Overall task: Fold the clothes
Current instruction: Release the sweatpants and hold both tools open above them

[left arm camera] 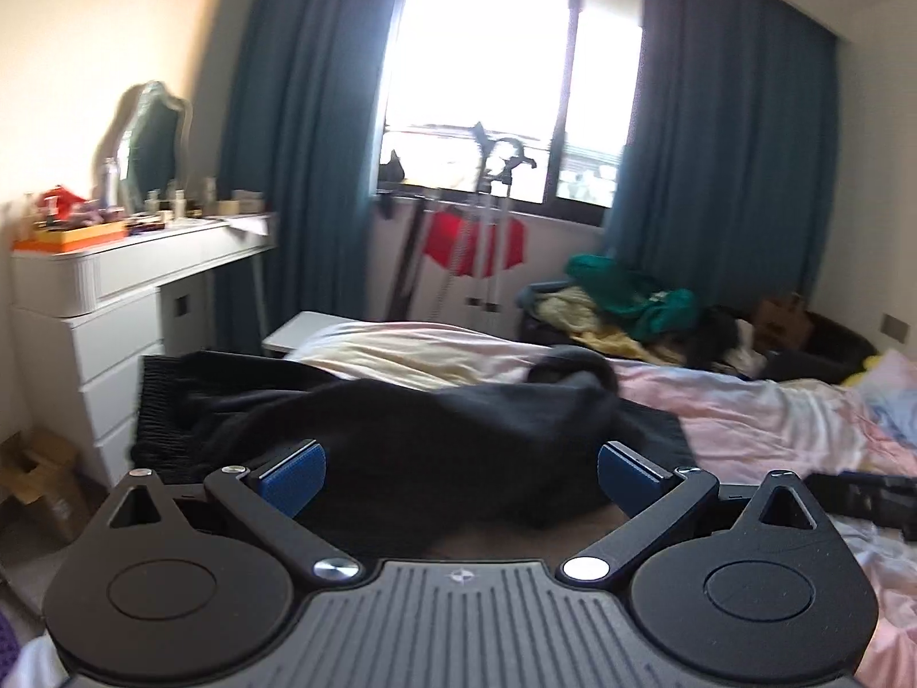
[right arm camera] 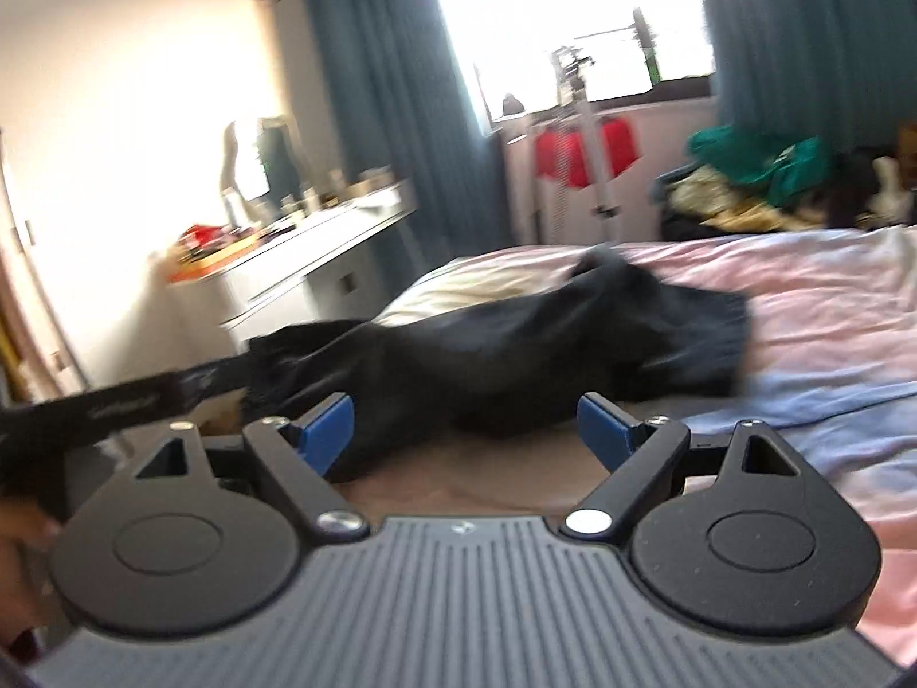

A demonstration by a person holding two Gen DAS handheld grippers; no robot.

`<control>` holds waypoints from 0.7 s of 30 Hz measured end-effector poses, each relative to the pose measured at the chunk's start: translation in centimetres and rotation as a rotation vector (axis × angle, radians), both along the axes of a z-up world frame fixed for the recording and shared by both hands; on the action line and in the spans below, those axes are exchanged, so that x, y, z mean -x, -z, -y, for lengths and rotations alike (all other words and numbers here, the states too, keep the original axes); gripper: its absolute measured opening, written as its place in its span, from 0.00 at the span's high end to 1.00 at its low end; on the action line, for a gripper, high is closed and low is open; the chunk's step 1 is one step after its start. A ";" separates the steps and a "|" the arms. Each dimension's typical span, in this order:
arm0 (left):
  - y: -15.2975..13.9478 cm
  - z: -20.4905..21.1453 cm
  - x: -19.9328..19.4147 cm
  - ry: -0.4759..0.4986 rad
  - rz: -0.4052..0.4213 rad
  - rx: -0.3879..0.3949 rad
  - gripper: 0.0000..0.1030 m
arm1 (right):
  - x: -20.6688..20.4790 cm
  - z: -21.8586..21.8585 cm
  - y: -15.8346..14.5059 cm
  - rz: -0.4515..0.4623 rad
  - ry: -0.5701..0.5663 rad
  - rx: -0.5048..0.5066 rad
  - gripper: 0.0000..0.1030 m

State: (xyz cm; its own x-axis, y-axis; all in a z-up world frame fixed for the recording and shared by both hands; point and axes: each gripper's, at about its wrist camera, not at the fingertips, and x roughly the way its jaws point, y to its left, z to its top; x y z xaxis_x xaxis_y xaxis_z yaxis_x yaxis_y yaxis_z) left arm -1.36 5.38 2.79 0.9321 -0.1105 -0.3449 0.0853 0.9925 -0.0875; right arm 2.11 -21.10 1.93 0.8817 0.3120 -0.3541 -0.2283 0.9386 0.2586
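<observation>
— Where is the black garment (left arm camera: 435, 436) lying right now?

— It is lying crumpled on the bed (left arm camera: 762, 418), near its foot end and left edge, over the pink and cream bedding, with a ribbed band hanging toward the white dresser (left arm camera: 114, 332).

— Are the claws holding it?

— No. The left gripper (left arm camera: 461, 479) is standing with its blue pads spread wide, and the right gripper (right arm camera: 464, 430) is gaping too; the garment is showing beyond the gap of each, but neither pad is pressing on it.

— Any containers in sight?

— A dark bin or basket (left arm camera: 825, 350) is sitting at the far side of the bed, below the teal curtain (left arm camera: 733, 132). Green, yellow and white clothes (left arm camera: 630, 298) are piling up in and over it; its exact shape is too blurred to tell. An orange tray (left arm camera: 71, 236) on the dresser is carrying small bottles and red items.
</observation>
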 end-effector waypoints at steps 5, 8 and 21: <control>2.6 2.6 0.3 0.022 0.048 -0.027 0.01 | 0.0 4.3 2.4 0.046 0.092 0.030 0.15; 4.1 2.2 -0.7 0.021 0.028 -0.014 0.01 | -0.7 5.2 4.7 0.060 0.109 -0.030 0.15; 7.4 1.3 -2.6 -0.069 -0.017 0.015 0.01 | -2.2 4.6 7.5 0.043 0.177 -0.031 0.15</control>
State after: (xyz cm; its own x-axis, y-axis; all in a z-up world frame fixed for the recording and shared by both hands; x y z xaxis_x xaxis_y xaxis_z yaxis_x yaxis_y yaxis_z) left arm 1.25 4.12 -4.58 0.9316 -0.0514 -0.3599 0.0150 0.9945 -0.1032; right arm 4.26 -25.69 -5.59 0.9378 0.1607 -0.3076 -0.0716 0.9568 0.2817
